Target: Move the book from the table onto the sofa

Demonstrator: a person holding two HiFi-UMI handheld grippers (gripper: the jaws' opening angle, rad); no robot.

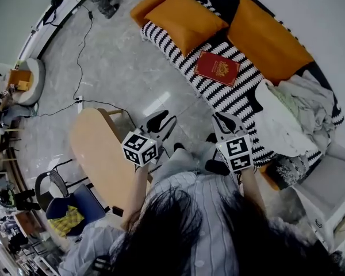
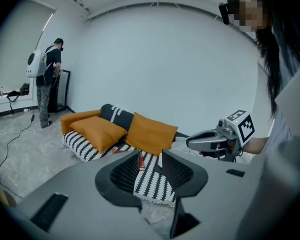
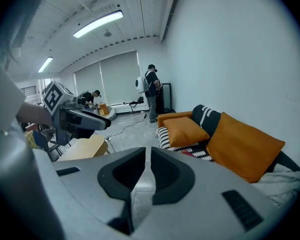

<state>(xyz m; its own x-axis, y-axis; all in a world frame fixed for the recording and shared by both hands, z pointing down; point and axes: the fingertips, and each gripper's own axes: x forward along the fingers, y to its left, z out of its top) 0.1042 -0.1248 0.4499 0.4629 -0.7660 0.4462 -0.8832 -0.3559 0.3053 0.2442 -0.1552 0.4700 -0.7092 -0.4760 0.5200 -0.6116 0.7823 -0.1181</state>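
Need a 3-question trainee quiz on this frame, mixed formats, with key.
1. True or false: the red book lies on the striped sofa.
2. The right gripper has its jaws: A wide apart; B nearly together, nothing between; C clamped on the book.
3. Fill in: the cushions on the sofa are ___ in colour.

Key: 1 true; 2 B; 3 orange.

The red book (image 1: 217, 68) lies flat on the striped sofa (image 1: 233, 102), just in front of the orange cushions (image 1: 187, 19). The left gripper (image 1: 159, 121) and right gripper (image 1: 225, 121) are side by side, apart from the book. The wooden table (image 1: 95, 148) stands beside the left gripper.
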